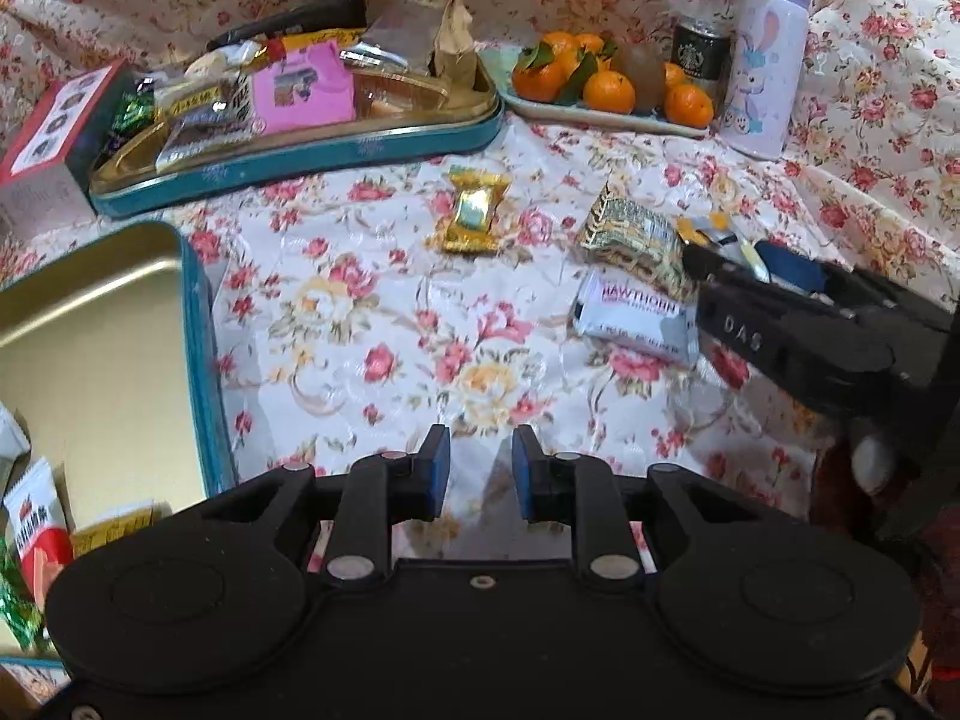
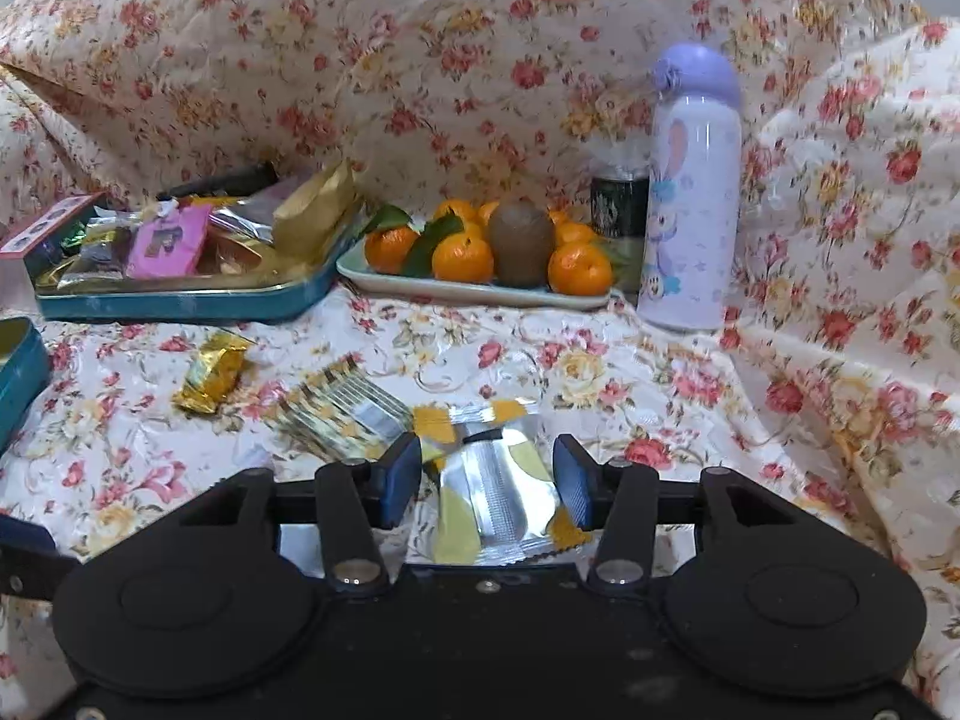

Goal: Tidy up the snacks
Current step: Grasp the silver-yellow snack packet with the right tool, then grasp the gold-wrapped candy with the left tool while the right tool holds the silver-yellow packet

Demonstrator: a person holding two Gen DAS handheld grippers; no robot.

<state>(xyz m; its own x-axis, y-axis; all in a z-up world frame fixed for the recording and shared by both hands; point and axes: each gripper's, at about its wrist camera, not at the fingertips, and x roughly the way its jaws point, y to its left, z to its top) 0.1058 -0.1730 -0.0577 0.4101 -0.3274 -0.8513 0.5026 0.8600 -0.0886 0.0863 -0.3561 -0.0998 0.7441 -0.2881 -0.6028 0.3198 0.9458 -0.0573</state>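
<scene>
From my left wrist cam, my left hand-held gripper point(image 1: 480, 471) is hovering over the floral cloth point(image 1: 390, 324) with its pads parted and nothing between them. On my left, the teal tin point(image 1: 201, 348) is sitting open, showing mostly bare gold bottom, with a red-and-white packet point(image 1: 36, 534) at its near end. Farther back, the teal lid tray point(image 1: 360, 141) is holding a pile of snacks, including a pink packet point(image 1: 303, 90) and a brown paper bag point(image 1: 453, 39). Next to it, the pale plate point(image 1: 600, 114) is carrying tangerines point(image 1: 609, 91). A gold candy point(image 1: 474, 213), a patterned packet point(image 1: 636, 234) and a white Hawthorn bar point(image 1: 633, 318) are lying loose on the cloth, and my right hand-held gripper point(image 1: 720, 276) is reaching in beside them.

From my right wrist cam, my right hand-held gripper point(image 2: 486, 483) is straddling a silver-and-yellow packet point(image 2: 498, 492); its pads are sitting at the packet's sides, but I can't tell whether they're squeezing. The purple bottle point(image 2: 690, 192) is standing upright just right of the plate point(image 2: 474, 294).
</scene>
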